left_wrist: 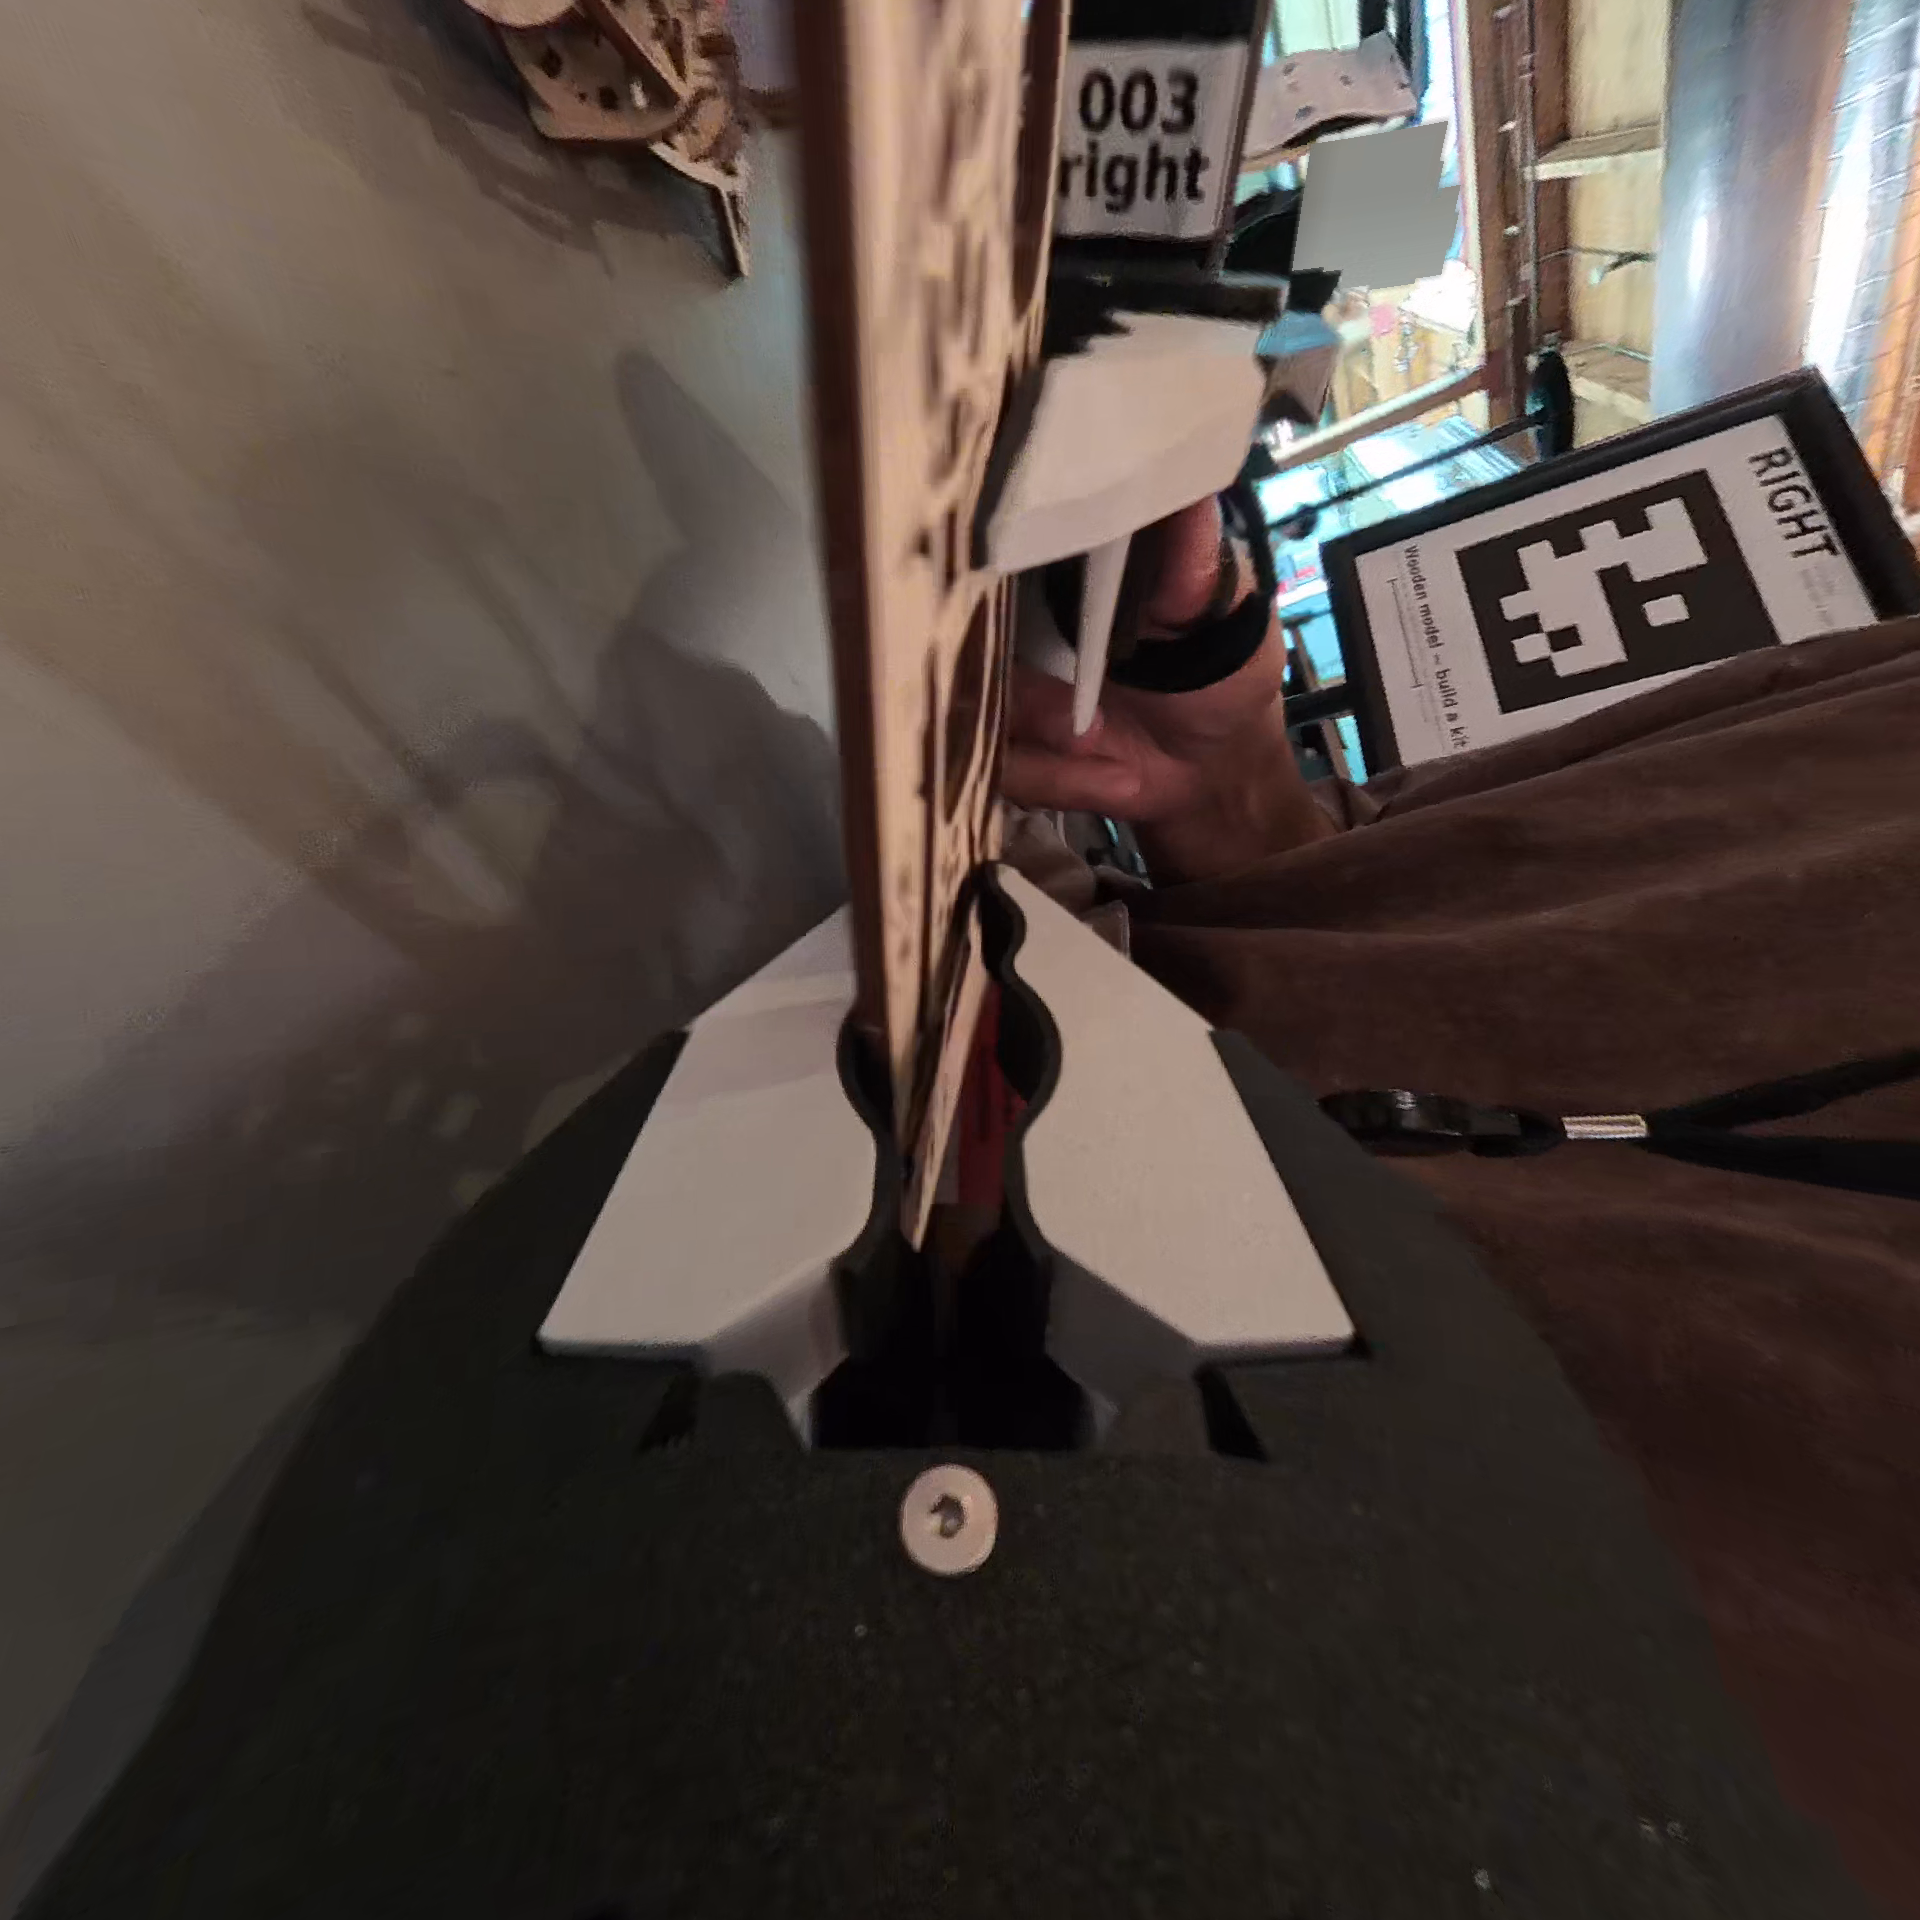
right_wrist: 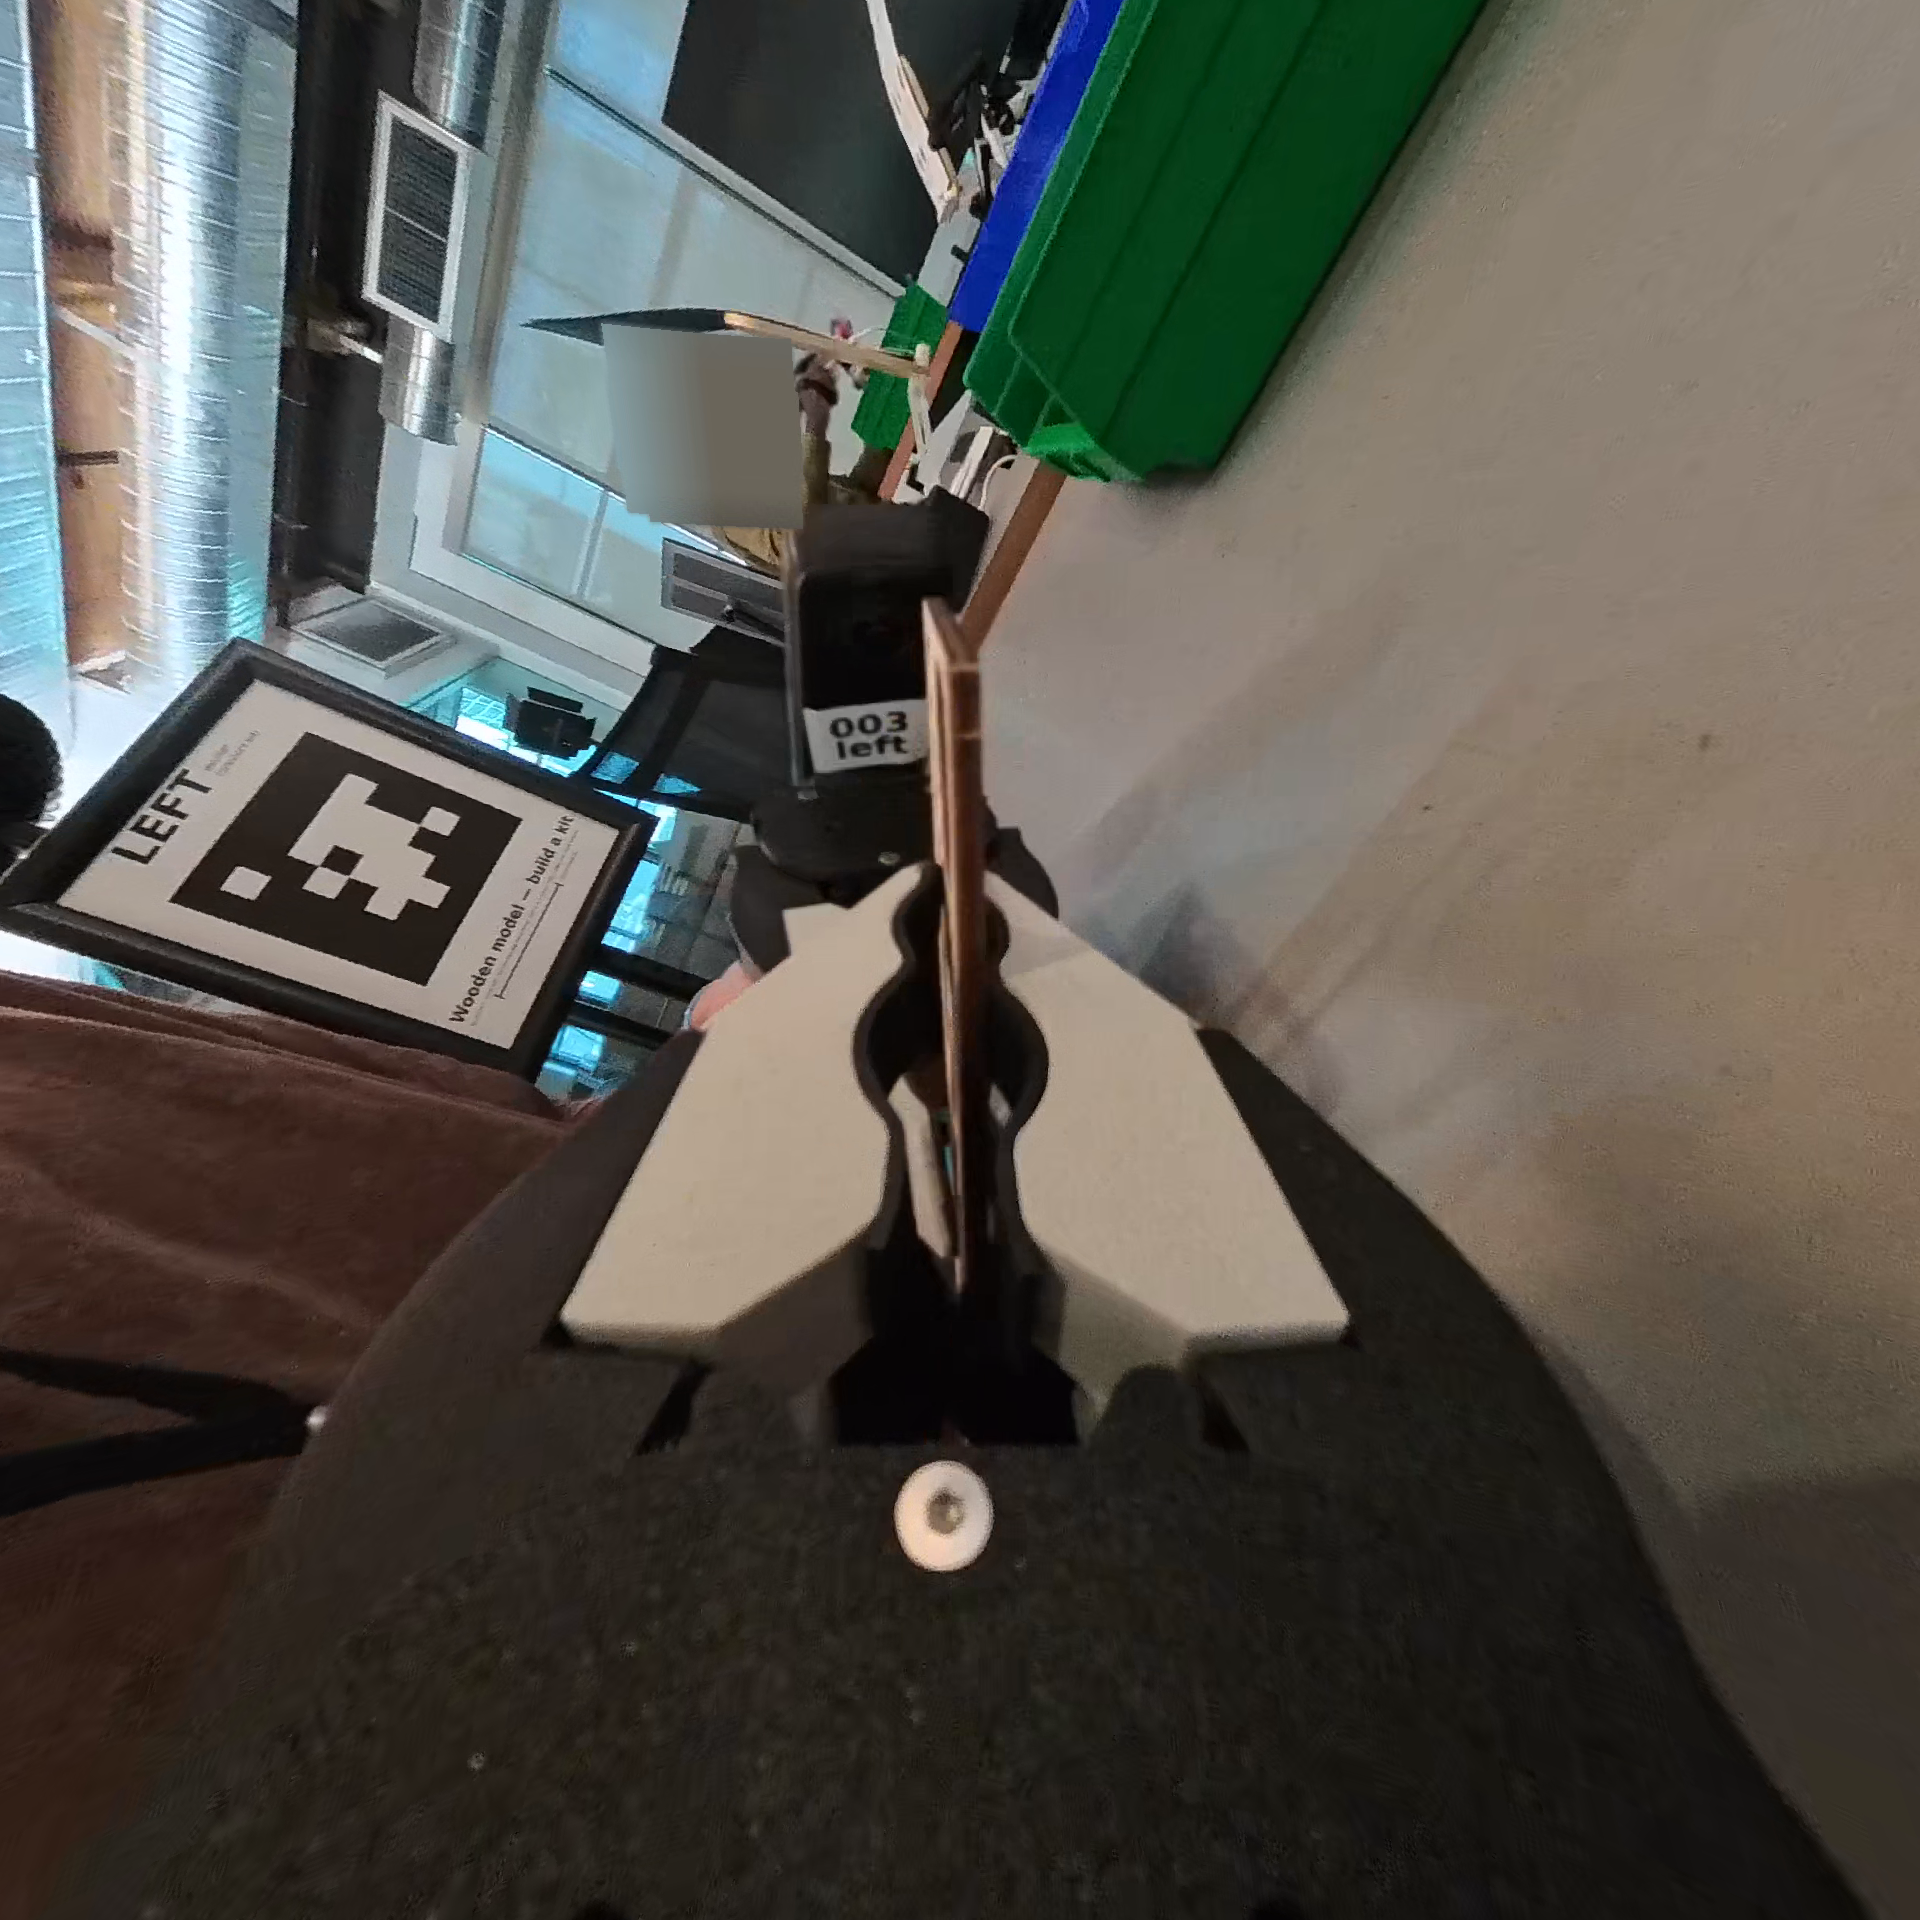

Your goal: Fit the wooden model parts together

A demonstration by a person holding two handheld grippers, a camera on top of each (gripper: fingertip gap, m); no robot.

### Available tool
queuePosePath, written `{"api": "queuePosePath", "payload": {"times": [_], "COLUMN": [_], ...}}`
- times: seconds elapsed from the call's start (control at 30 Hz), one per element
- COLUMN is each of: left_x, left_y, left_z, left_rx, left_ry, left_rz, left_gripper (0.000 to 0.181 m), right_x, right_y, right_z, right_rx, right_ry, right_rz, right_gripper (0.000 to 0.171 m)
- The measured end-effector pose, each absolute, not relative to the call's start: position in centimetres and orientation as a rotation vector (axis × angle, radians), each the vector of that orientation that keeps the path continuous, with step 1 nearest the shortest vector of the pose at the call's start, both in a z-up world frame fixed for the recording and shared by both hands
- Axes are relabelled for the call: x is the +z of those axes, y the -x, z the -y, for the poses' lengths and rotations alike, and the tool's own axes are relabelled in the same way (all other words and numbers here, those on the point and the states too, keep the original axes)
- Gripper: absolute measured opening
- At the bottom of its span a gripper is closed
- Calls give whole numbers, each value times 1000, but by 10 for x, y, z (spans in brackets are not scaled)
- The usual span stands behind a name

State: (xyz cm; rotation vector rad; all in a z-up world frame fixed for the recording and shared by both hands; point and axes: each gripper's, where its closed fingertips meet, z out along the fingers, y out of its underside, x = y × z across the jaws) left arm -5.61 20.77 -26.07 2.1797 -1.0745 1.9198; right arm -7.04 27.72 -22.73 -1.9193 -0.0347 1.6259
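A thin laser-cut wooden sheet (left_wrist: pixel 914 520) is held edge-on between both grippers, above the grey table (left_wrist: pixel 312 623). My left gripper (left_wrist: pixel 925 914) is shut on its near end. One white finger (left_wrist: pixel 1132 447) of the right gripper presses the sheet farther along; the other finger is hidden behind it. In the right wrist view my right gripper (right_wrist: pixel 958 894) is shut on the same sheet (right_wrist: pixel 954 748), with the left gripper's black body (right_wrist: pixel 862 665) beyond. A partly built wooden model (left_wrist: pixel 644 94) lies on the table farther off.
Green bins (right_wrist: pixel 1195 260) and a blue bin (right_wrist: pixel 1029 166) stand at the table's far side. Framed marker signs (left_wrist: pixel 1621 582) (right_wrist: pixel 332 852) stand beside a brown cloth (left_wrist: pixel 1558 1039). A person's hand (left_wrist: pixel 1143 769) holds the right gripper. My right fingertips sit around 7 centimetres from my left ones. The partly built wooden model (left_wrist: pixel 644 94) is about equally far from each gripper, around 15 centimetres.
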Motion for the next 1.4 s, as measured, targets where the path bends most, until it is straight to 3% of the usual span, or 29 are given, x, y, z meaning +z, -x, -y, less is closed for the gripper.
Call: {"api": "queuePosePath", "payload": {"times": [0.1, 0.27, 0.63, 1.07, 1.4], "left_x": [-251, -243, -228, -241, -237], "left_y": [59, 62, 62, 60, 60], "left_z": [-228, -232, -235, -234, -240], "left_rx": [2009, 2069, 2224, 2118, 2164], "left_ry": [-2249, -2234, -2090, -2281, -2240], "left_rz": [1028, 1022, 791, 1001, 934], "left_gripper": [24, 1, 1, 0, 0], "right_x": [-231, -230, -221, -237, -226], "right_y": [69, 78, 76, 73, 63], "right_z": [-272, -261, -268, -267, -269], "right_rx": [1651, 1706, 1716, 1396, 1634], "right_ry": [1950, 1988, 1899, 2028, 1907], "right_rz": [77, 197, 161, 354, 185], "right_gripper": [2, 4, 3, 8, 10]}}
